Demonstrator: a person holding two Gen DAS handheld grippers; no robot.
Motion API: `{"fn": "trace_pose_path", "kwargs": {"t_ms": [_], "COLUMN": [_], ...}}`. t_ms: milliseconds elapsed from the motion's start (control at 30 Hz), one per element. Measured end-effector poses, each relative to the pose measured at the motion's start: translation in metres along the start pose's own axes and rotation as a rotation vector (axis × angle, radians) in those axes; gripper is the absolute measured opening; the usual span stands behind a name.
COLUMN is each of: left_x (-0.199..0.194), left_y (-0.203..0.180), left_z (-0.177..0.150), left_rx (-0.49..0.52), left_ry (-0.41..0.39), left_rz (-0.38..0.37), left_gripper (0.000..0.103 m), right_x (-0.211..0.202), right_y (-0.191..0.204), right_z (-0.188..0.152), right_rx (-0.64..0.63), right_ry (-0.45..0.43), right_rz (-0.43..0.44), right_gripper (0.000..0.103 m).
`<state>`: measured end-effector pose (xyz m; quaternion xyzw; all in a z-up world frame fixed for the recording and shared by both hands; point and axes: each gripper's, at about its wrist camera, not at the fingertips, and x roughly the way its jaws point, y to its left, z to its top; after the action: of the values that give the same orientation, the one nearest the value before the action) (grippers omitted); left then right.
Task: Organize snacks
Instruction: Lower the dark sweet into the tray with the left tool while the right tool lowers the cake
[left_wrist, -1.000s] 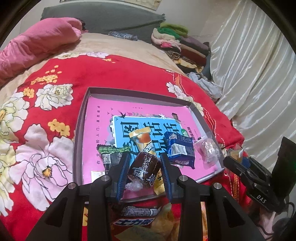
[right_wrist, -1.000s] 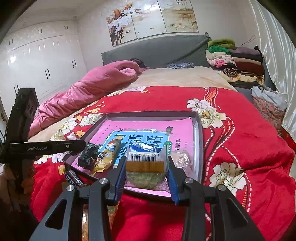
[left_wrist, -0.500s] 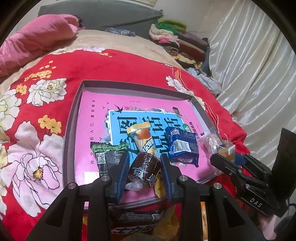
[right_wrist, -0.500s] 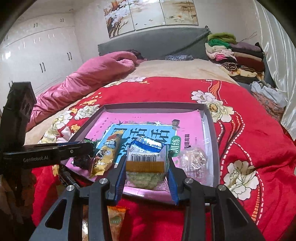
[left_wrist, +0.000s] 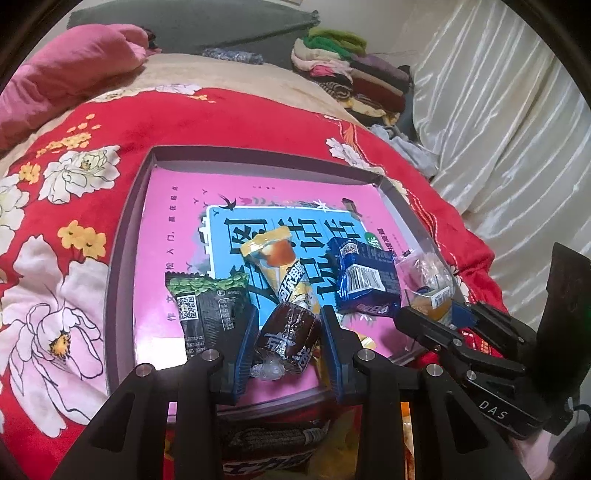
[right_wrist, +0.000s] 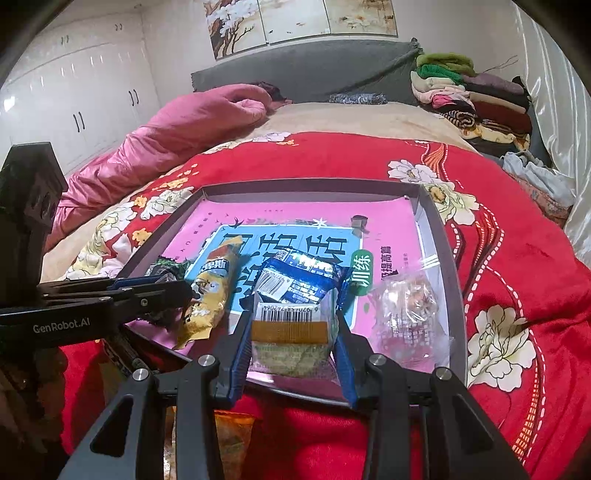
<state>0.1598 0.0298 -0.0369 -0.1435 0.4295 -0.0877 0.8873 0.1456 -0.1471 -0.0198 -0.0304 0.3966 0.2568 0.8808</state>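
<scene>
Red floral bedspread (left_wrist: 229, 122) backdrop; both grippers have dropped toward tray (left_wrist: 122, 258) w/ snacks: left gripper (left_wrist: 288, 336) clamps brown candy (left_wrist: 288, 332), right gripper (right_wrist: 293, 338) clamps barcoded cake pack (right_wrist: 291, 332); release looks imminent.

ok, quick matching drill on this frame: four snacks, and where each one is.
Things:
1. brown wrapped candy
2. clear-wrapped cake with barcode
3. blue snack packet
4. clear bag of candies

Places:
A. lying in the tray, at its right wall
B. between the fingers of the right hand-held gripper
C. lying in the tray, on the blue book cover
D. between the fingers of the left hand-held gripper

Pairs: 1-D, 2-B, 3-C, 4-A
</scene>
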Motion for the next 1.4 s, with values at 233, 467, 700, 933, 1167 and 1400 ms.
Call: {"fn": "trace_pose_path", "kwargs": {"t_ms": [233,467,700,933,1167,1400], "left_x": [0.001,0.002,0.004,0.004,0.004,-0.003], "left_y": [-0.003,-0.007,-0.01,-0.009,-0.009,-0.009], "left_z": [-0.001,-0.003,-0.005,-0.004,-0.005,-0.004], "left_rx": [0.013,0.023,0.033,0.027,0.031,0.034], "left_ry": [0.011,0.024,0.04,0.042,0.054,0.041], "left_rz": [-0.001,-0.012,-0.017,-0.02,-0.023,-0.034], "left_gripper": [0.035,0.035,0.035,0.035,0.036,0.043], "right_x": [0.003,-0.002,-0.006,-0.008,-0.009,-0.01], "right_y": [-0.003,-0.001,0.001,0.003,0.003,0.002], "right_z": [-0.004,-0.006,-0.009,-0.009,-0.009,-0.01], "right_rx": [0.005,-0.006,-0.023,-0.026,-0.026,-0.018], "right_ry": [0.026,0.027,0.032,0.031,0.032,0.032], "right_rz": [-0.013,-0.015,-0.02,-0.018,-0.018,-0.02], "right_gripper": [0.042,0.042,0.042,0.042,0.042,0.047]}}
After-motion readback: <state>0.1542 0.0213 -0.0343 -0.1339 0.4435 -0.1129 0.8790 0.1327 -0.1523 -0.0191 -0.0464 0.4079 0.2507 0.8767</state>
